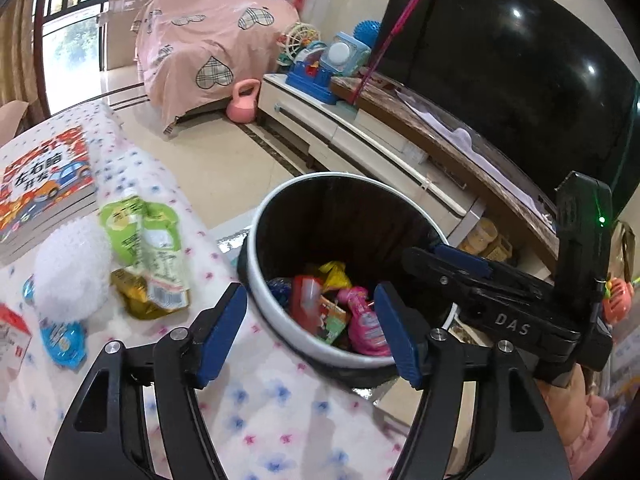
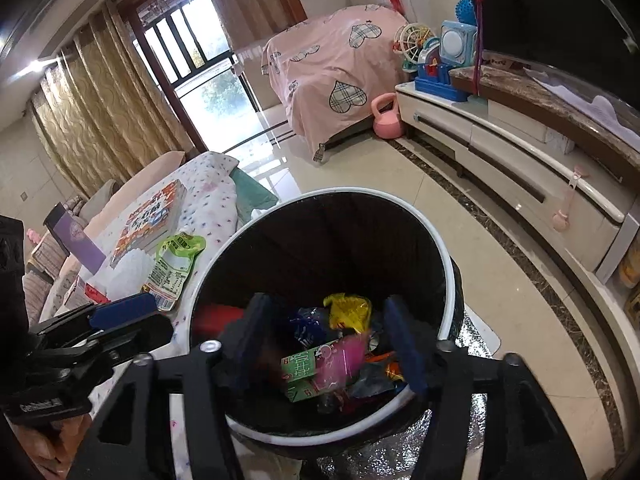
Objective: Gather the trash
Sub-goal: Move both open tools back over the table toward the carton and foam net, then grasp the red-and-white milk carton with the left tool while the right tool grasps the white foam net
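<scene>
Here both grippers are held over the trash bin (image 1: 280,216), which stands on the floor just beside the cloth-covered table (image 1: 280,420) and already holds a heap of wrappers. The left gripper (image 1: 312,332) has its jaws parted about halfway with nothing between the pads, and the right gripper (image 2: 328,344) is likewise parted wide and empty above the bin's mouth; a pink pouch (image 2: 340,356) appears blurred below it. Still left on the table are a green pouch (image 1: 152,236) and a gold wrapper (image 1: 132,296) tucked partly under it, next to a white spiky ball (image 1: 72,272). Both are judged light, limp and crinkly, with slick film that may slide between pads. The green pouch is best pinched at its flat crimped edge or across a raised fold.
</scene>
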A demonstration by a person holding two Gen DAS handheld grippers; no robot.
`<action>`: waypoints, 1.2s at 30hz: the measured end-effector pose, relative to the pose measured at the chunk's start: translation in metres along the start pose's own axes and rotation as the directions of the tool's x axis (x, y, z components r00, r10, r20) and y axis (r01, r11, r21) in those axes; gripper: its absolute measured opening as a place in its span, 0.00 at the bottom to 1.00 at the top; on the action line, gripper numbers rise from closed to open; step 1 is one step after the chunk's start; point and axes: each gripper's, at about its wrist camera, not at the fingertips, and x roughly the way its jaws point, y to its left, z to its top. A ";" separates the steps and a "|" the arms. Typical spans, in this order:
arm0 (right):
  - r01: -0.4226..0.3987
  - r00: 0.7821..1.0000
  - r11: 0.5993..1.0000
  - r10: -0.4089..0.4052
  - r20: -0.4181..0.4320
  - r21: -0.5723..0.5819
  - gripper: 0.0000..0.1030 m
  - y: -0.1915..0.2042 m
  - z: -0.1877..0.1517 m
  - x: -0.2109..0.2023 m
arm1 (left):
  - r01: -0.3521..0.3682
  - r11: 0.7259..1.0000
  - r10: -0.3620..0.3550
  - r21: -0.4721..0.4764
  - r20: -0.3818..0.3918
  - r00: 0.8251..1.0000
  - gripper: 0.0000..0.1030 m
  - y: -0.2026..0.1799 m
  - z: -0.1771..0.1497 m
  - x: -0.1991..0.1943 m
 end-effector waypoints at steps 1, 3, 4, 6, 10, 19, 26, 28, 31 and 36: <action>0.003 1.000 1.000 -0.002 0.009 -0.002 0.63 0.002 -0.001 -0.003 | -0.002 1.000 0.002 -0.007 0.002 1.000 0.66 0.002 -0.003 -0.003; -0.009 1.000 1.000 0.009 0.022 0.003 0.66 0.006 -0.004 -0.009 | -0.013 1.000 0.013 -0.017 0.008 1.000 0.66 0.007 -0.009 -0.011; -0.013 1.000 1.000 0.013 0.027 0.006 0.70 0.007 -0.005 -0.011 | -0.023 0.999 0.023 -0.025 0.012 1.000 0.67 0.011 -0.014 -0.016; -0.023 0.999 1.000 0.023 0.043 0.011 0.74 0.012 -0.009 -0.017 | -0.034 0.998 0.035 -0.049 0.014 0.999 0.69 0.020 -0.025 -0.026; -0.064 0.996 0.998 0.063 0.063 0.023 0.82 0.028 -0.019 -0.027 | -0.058 0.994 0.061 -0.097 0.021 0.998 0.70 0.039 -0.043 -0.043; -0.174 0.983 0.985 0.174 0.059 0.005 0.87 0.079 -0.044 -0.030 | -0.128 0.962 0.137 -0.241 0.023 0.990 0.72 0.100 -0.086 -0.083; -0.223 0.974 0.974 0.224 0.030 -0.034 0.87 0.119 -0.062 -0.016 | -0.176 0.932 0.191 -0.318 0.018 0.981 0.72 0.138 -0.110 -0.105; -0.223 0.974 0.973 0.225 0.034 -0.052 0.87 0.131 -0.066 -0.013 | -0.187 0.924 0.204 -0.333 0.017 0.979 0.72 0.146 -0.114 -0.110; -0.228 0.972 0.970 0.231 0.032 -0.080 0.87 0.146 -0.068 -0.009 | -0.199 0.914 0.219 -0.355 0.017 0.976 0.72 0.157 -0.117 -0.114; -0.234 0.972 0.967 0.236 0.011 -0.099 0.87 0.163 -0.065 0.000 | -0.216 0.903 0.239 -0.372 0.018 0.971 0.72 0.169 -0.118 -0.117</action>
